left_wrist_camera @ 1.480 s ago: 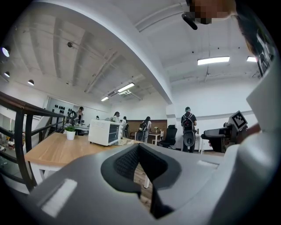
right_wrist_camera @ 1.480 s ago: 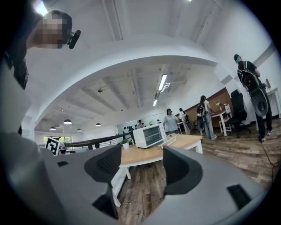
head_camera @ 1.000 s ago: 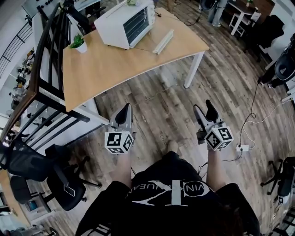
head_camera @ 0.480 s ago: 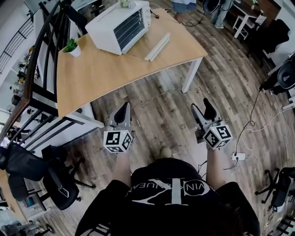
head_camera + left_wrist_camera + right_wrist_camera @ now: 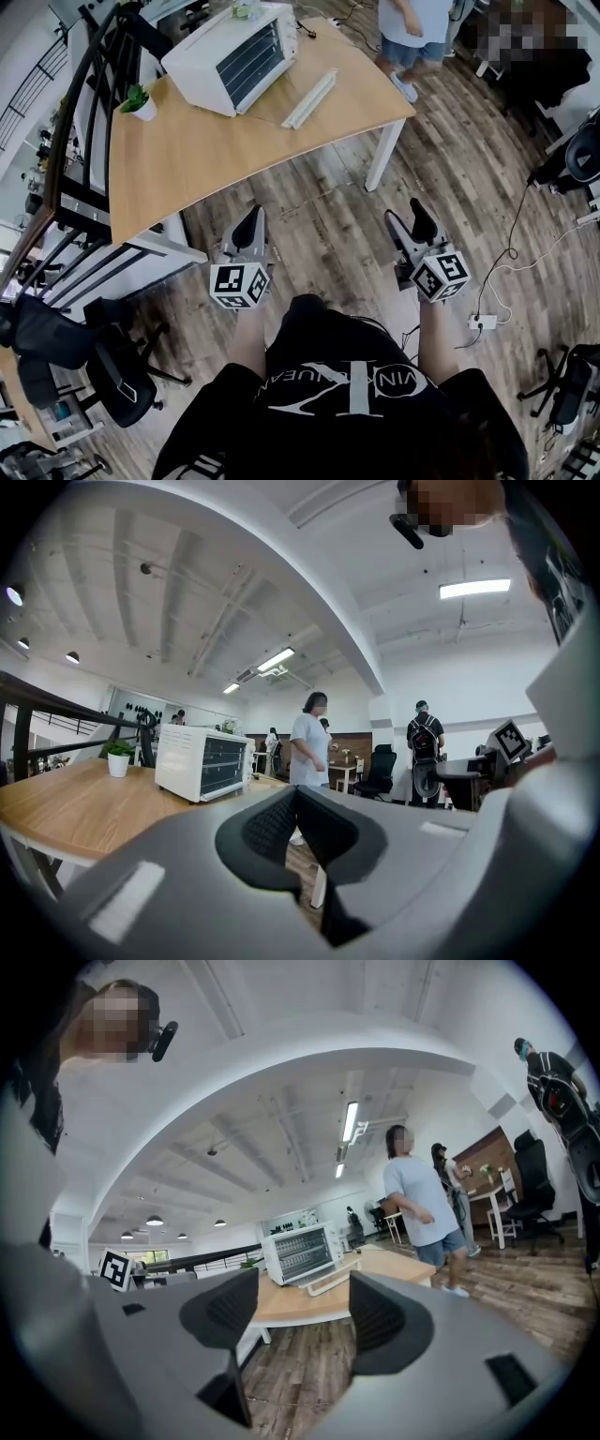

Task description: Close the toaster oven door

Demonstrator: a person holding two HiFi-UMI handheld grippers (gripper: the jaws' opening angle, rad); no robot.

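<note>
**Both tools in the air, the oven door open on the surface**

We hold the two tools above the wooden floor (image 5: 323, 220), well apart from the surface (image 5: 211, 145) and from everything on it.

The left tool (image 5: 249, 223) is fully closed. In the left gripper view its two dark pads (image 5: 267, 825) meet at the front edge, and nothing is caught between them. It touches nothing.

The right tool (image 5: 405, 216) is wide open. In the right gripper view its pads (image 5: 225, 1309) stand clearly apart, and through the gap we see only the floor and, further away, the surface. It holds nothing and touches nothing.

The toaster oven (image 5: 230, 52) is white and stands at the far side of the surface, with its front turned towards the right. Its door (image 5: 310, 97) is open: it is folded down flat in front of the oven, and its long white bar lies just above the wood.

A small green plant in a white pot (image 5: 139, 100) stands beside the oven on the left, near the edge of the surface. A person in a light shirt and shorts (image 5: 411, 33) stands on the floor at the far right corner of the surface. A black office chair (image 5: 117, 370) is at the lower left. A white power strip (image 5: 482, 322) with its cable lies on the floor, to the right of the right tool.
</note>
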